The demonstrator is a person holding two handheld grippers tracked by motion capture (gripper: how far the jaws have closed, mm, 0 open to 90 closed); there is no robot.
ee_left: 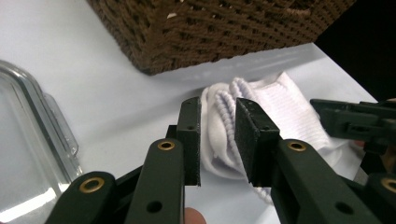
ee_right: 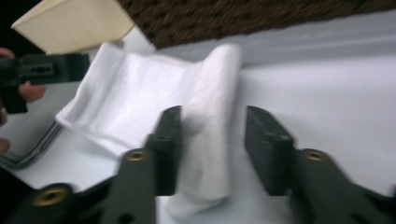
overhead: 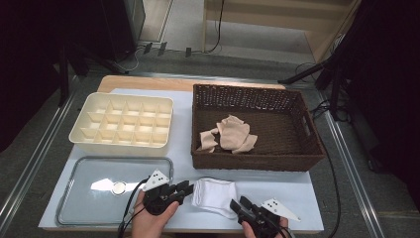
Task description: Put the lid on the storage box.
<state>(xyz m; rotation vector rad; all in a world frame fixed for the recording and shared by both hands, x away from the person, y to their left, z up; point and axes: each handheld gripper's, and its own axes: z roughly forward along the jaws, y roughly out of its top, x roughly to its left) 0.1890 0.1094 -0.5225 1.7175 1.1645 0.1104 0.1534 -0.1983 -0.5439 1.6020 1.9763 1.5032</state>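
Observation:
A white sock (overhead: 215, 196) lies folded on the pale table top just in front of the basket. My left gripper (overhead: 188, 190) reaches it from the left. In the left gripper view its jaws (ee_left: 218, 105) stand narrow, and the sock's ribbed cuff (ee_left: 224, 100) fills the gap between the pads. My right gripper (overhead: 238, 204) comes in from the lower right. In the right gripper view it (ee_right: 212, 114) is open and straddles the sock's rolled end (ee_right: 210, 107), with bare space at the right pad. The sock is blurred in that view.
A brown wicker basket (overhead: 257, 161) holding several beige socks (overhead: 230, 134) stands right behind the white sock. A cream divided organiser box (overhead: 121, 124) sits at the back left. A clear flat lid (overhead: 84, 198) lies at the front left, beside the left hand. The table's front edge is close.

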